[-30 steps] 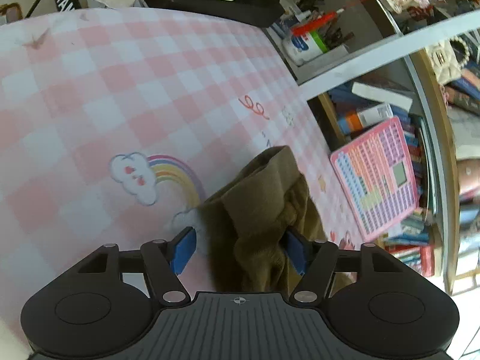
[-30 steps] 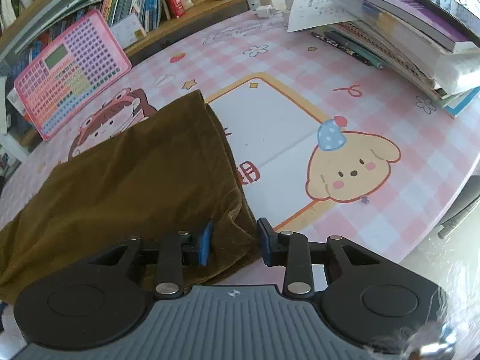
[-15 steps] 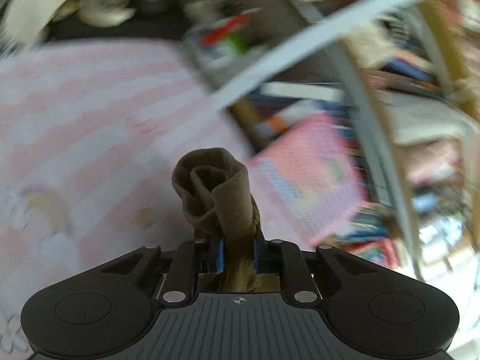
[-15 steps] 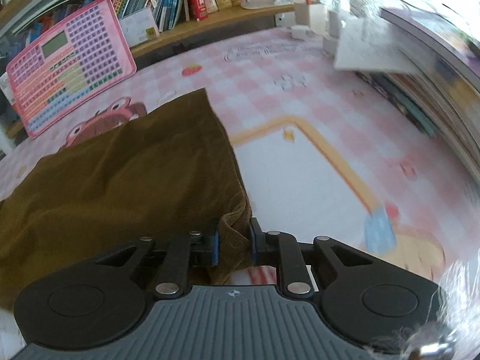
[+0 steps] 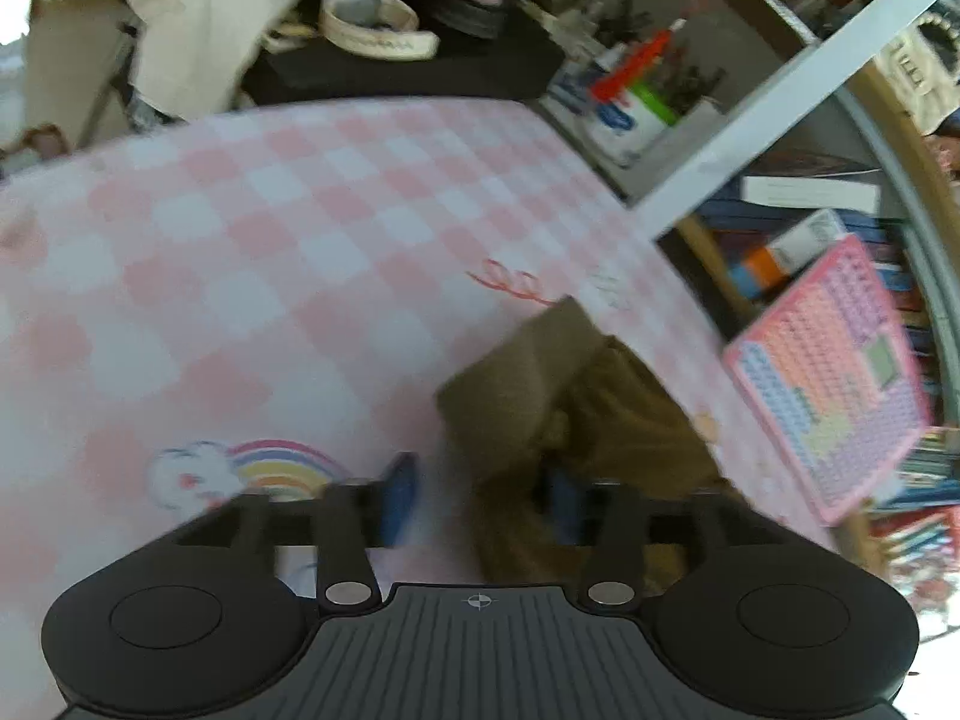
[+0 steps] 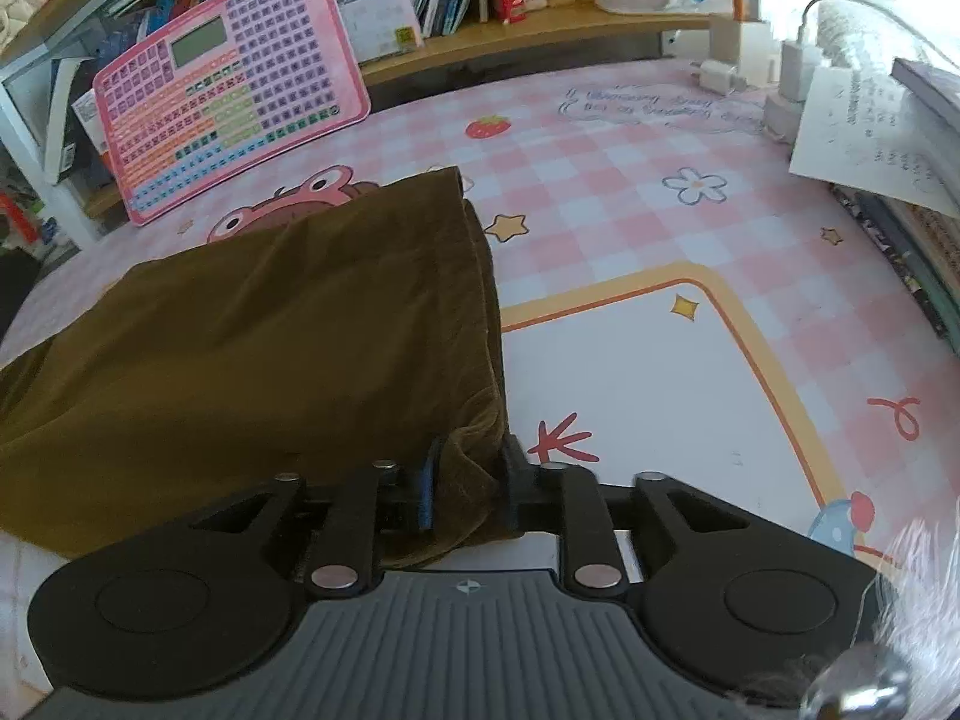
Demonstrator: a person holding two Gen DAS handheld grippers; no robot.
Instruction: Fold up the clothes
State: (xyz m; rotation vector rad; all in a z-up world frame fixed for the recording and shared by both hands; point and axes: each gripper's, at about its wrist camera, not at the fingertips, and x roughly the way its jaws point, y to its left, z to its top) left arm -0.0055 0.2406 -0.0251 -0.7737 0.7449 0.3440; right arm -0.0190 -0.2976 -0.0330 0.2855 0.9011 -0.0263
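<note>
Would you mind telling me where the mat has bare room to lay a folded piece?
Free: the white panel right of the brown cloth, and the checks above the rainbow. Crowded: the right edge by the books and the chargers.

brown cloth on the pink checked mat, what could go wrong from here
1. Both grippers' jaws are opening. The right gripper has a bunched corner of the brown cloth between its pads; it may spring out crooked.
2. The left gripper is blurred, with cloth against one pad only, so withdrawing could drag that rumpled end.
3. The pink keypad toy leans close behind; a wide sweep might knock it.
</note>
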